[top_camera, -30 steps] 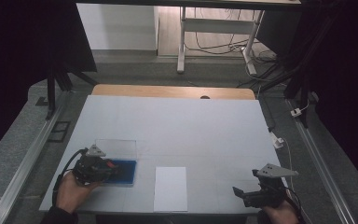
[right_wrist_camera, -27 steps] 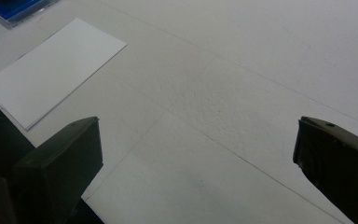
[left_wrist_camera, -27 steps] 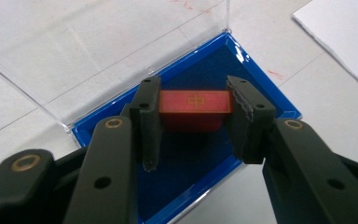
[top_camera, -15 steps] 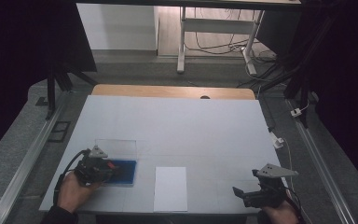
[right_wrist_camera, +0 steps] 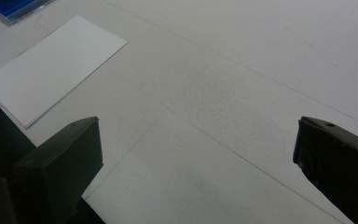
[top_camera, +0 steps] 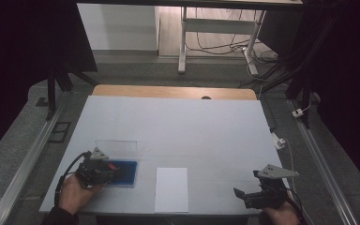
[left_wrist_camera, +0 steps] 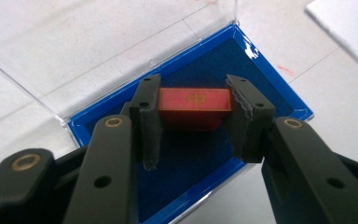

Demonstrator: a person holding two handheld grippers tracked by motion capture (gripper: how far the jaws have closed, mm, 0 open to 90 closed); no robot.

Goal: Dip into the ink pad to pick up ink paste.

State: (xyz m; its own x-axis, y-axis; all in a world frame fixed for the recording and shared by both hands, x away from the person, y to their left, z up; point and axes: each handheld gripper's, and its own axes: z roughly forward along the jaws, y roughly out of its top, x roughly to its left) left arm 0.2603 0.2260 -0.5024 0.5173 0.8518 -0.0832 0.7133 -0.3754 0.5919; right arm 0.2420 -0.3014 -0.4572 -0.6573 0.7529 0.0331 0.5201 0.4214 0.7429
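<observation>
Tongs first: my left tongs (left_wrist_camera: 193,123) clamp the red block (left_wrist_camera: 195,105) inside the blue case (left_wrist_camera: 261,84), lid open, at the worktop's (top_camera: 178,126) near left. My right tongs (right_wrist_camera: 196,172) gape over bare worktop, near the white card (top_camera: 171,189).

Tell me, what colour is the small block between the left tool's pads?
Red block, best in the left gripper view.
</observation>
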